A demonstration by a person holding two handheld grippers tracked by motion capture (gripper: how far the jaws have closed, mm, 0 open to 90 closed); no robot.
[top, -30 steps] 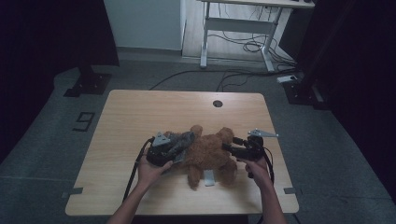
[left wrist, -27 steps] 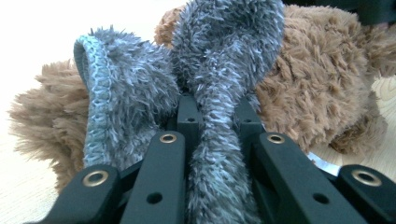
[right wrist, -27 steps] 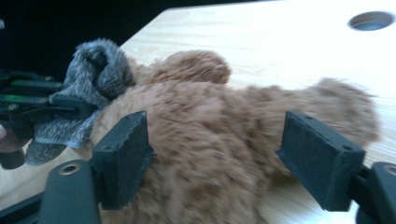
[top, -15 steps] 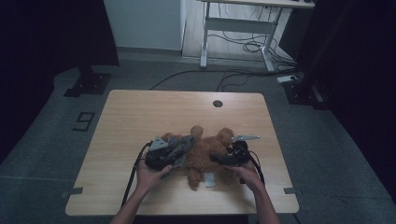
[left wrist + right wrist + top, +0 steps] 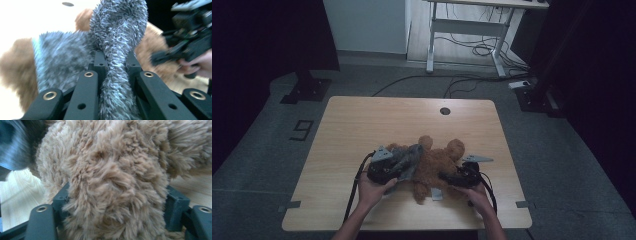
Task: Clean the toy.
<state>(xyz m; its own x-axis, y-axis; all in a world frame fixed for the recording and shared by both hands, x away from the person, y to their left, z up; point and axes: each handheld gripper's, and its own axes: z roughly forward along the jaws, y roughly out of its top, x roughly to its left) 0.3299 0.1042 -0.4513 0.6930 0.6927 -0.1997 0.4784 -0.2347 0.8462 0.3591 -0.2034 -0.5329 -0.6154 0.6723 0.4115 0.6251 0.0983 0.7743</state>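
A brown teddy bear (image 5: 434, 162) lies near the front of the wooden table (image 5: 362, 120), with a grey fuzzy garment (image 5: 407, 159) over its left side. My left gripper (image 5: 398, 167) is shut on a bunched strip of that grey garment (image 5: 117, 50), which runs up between the jaws of the left gripper (image 5: 115, 58). My right gripper (image 5: 444, 176) comes in from the right. In its own view the right gripper (image 5: 117, 195) has a thick tuft of the brown bear (image 5: 112, 170) filling the gap between the jaws. The bear's lower part is hidden under the hands.
A small white tag (image 5: 436, 194) lies by the bear near the table's front edge. A round cable hole (image 5: 445, 111) sits at the table's back. Beyond the table, a white desk frame (image 5: 462, 45) and cables (image 5: 472, 82) are on the floor.
My right gripper has moved left and toward the front edge, onto the bear, and now has its fur between the jaws. The left gripper, holding the grey garment, shifted slightly.
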